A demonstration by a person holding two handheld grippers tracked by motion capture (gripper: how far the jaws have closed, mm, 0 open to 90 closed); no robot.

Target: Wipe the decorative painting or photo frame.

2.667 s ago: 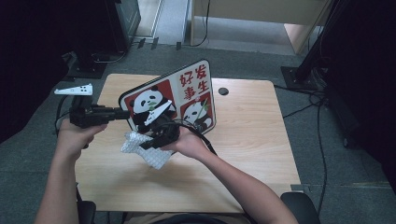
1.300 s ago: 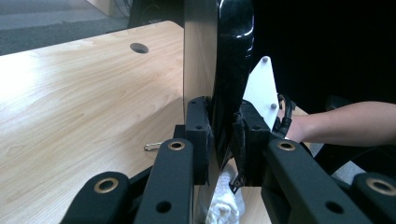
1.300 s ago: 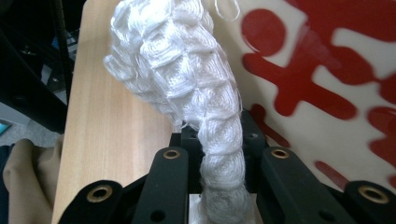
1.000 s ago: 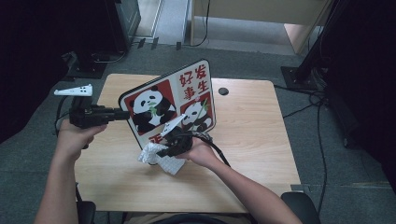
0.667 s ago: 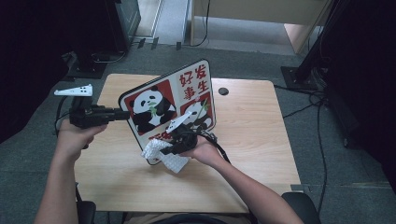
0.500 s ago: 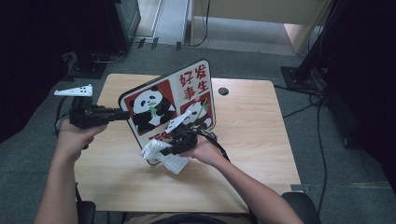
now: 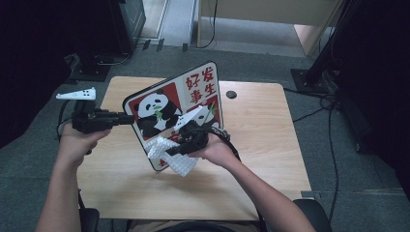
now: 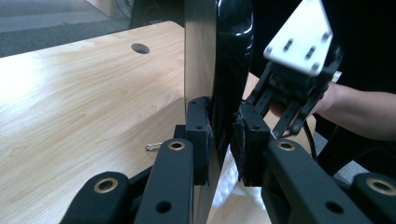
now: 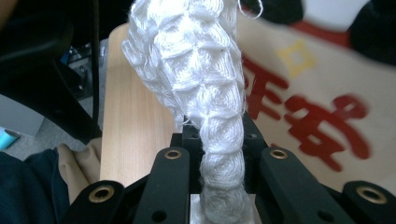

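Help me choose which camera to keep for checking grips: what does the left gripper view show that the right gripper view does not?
Left gripper view alone: the left gripper clamped on the panda board's edge, a round table hole and the other gripper's white plate. Right gripper view alone: the right gripper shut on a white waffle cloth, beside the board's red characters. Both share the board and the wooden table.

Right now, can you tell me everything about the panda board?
The panda board is a flat, rounded-corner tray with a glossy printed face: pandas on red panels and red Chinese characters on cream. Its back looks like pale wood with a dark rim. It stands tilted above the table, clamped at its left edge by the left gripper. The white cloth in the right gripper lies against its lower face.
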